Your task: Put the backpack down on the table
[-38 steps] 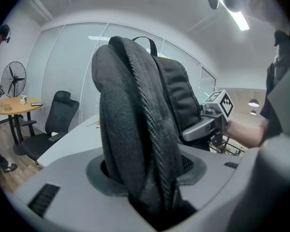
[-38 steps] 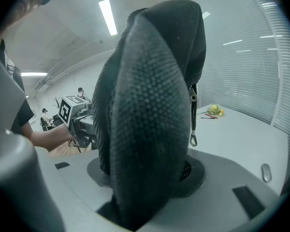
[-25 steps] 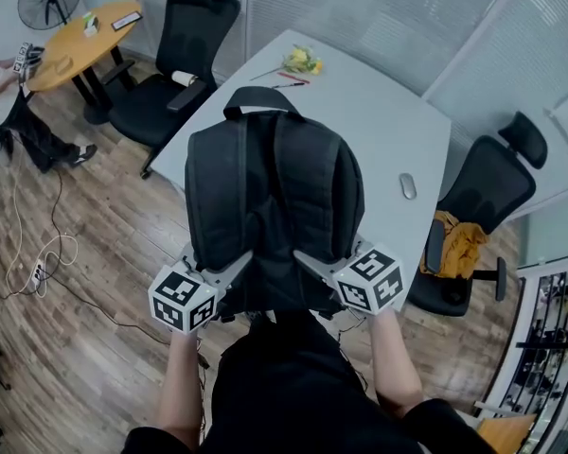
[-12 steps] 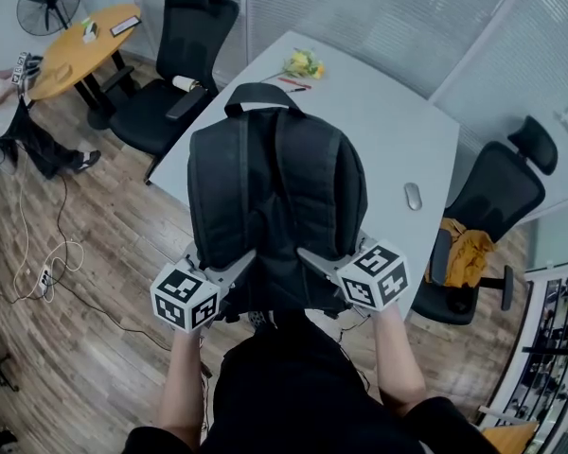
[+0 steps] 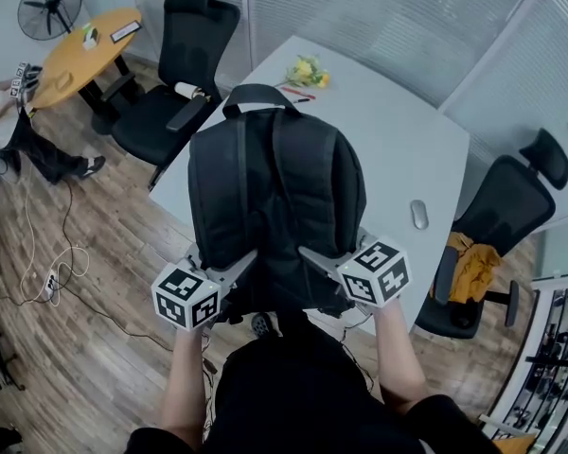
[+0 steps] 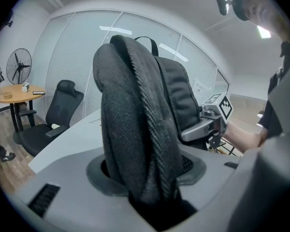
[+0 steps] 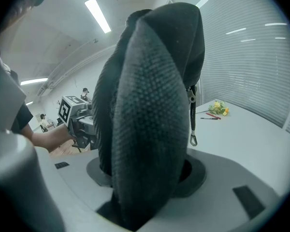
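- Left gripper (image 5: 247, 257): clenched on a fold of black mesh padding low on the backpack's left side; the fabric fills the gap between its jaws
- Right gripper (image 5: 306, 252): clenched likewise on padded mesh low on the right side; its jaw tips are buried in the fabric
- Cubes (image 5: 185, 297): one on each gripper, carrying black-and-white square markers, the only print that can be made out; these are patterns, not letters
- Backpack (image 5: 276, 192): black and upright, with straps and back panel toward the person and the carry loop on top; held over the table's near edge; no brand can be read on the side shown; the base is hidden behind the grippers and the person's torso, so contact with the table cannot be told
- Zip pull (image 7: 194, 139): hangs on a cord from the backpack's right side
- Table (image 5: 398, 149): pale grey; its near edge is largely covered by the backpack
- Flowers (image 5: 306, 70): yellow, near the far left corner, with pens (image 5: 295, 90) just beside them
- Mouse (image 5: 419, 215): near the right edge
- Chairs: black, one at the left edge (image 5: 170, 83) and one at the right edge (image 5: 497, 211) with a yellow garment (image 5: 466, 253) on its seat
- Round table (image 5: 76, 50): wooden, well apart at upper left; the items on it are too small to read
- Fan (image 5: 49, 6): beyond the round table
- Person (image 5: 19, 130): cut off by the left frame edge
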